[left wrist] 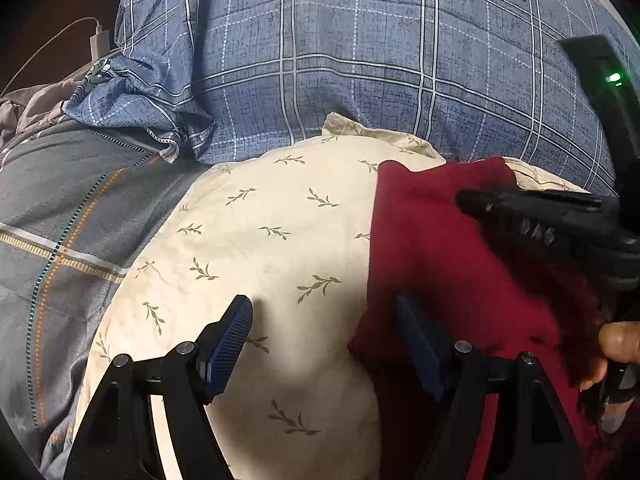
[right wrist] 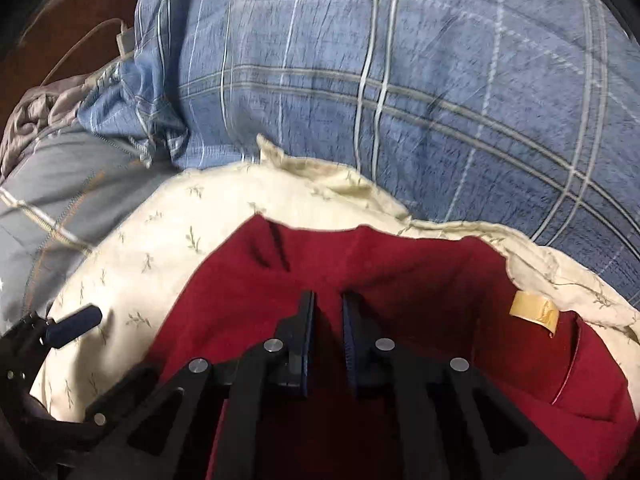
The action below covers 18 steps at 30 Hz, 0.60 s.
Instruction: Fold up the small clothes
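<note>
The left gripper (left wrist: 324, 344) stands spread wide, one pad over the cream pillow (left wrist: 248, 248), the other at the left edge of the red garment (left wrist: 432, 248), neither pressing on anything. The right gripper (right wrist: 327, 340) has its pads drawn almost together over the garment (right wrist: 400, 264); whether cloth is caught in the narrow gap cannot be told, since the view is blurred. In the left view that gripper (left wrist: 472, 200) comes in from the right, half cut off, with part of a hand (left wrist: 618, 344) at the edge. The garment lies on the pillow's right part, its near end hidden under the grippers, so its long axis is unclear; a tan label (right wrist: 534, 312) sits at its right side. Beyond the pillow lies a blue checked bedcover (left wrist: 360, 60), with a grey striped cover (left wrist: 60, 220) to the left. A white charger (left wrist: 98, 42) and cable lie far left against a dark background.
</note>
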{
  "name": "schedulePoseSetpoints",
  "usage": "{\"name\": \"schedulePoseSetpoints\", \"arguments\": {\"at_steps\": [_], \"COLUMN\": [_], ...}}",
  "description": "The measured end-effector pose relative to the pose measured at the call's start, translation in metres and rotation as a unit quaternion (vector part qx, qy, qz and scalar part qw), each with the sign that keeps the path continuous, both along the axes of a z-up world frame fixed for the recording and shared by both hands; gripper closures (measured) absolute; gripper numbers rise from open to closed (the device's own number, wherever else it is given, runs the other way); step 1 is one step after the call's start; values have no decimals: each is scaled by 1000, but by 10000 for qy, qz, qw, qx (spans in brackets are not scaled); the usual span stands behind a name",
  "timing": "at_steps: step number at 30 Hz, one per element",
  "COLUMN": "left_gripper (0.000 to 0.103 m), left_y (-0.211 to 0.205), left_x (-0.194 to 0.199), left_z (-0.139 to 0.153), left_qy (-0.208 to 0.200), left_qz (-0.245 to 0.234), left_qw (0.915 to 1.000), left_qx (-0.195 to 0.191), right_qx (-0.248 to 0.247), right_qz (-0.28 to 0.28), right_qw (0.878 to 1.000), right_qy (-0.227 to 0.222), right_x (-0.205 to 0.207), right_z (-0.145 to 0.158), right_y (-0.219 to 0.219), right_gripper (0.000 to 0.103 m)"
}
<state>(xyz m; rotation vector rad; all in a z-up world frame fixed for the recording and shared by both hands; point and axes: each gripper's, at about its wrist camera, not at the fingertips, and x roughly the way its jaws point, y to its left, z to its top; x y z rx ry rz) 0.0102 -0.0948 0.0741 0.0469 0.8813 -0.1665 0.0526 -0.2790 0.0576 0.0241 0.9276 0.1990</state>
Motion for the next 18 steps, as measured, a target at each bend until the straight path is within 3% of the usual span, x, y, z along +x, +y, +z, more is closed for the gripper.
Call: {"name": "schedulePoseSetpoints", "arguments": {"at_steps": [5, 8, 10, 12, 18], "left_gripper": [29, 29, 29, 29, 30], "left_y": [-2, 0, 0, 0, -2], "left_x": [1, -1, -2, -4, -15], "left_z": [-1, 3, 5, 8, 21], "left_qy": [0, -23, -39, -58, -185], "left_qz": [-13, -4, -9, -25, -140], "left_qw": [10000, 10000, 10000, 10000, 9995], "left_qx": [30, -7, -32, -74, -221], "right_qx": [130, 285, 341, 337, -185], "right_qz": [-225, -334, -425, -461, -845], "right_qw": [9996, 9990, 9985, 9983, 9958], "right_qy": [125, -4, -66, -61, 298], "right_x": [1, -17, -38, -59, -100], "right_z": [-4, 12, 23, 26, 2], "right_y": [-5, -12, -18, -23, -46], "right_gripper": [90, 76, 57, 51, 51]}}
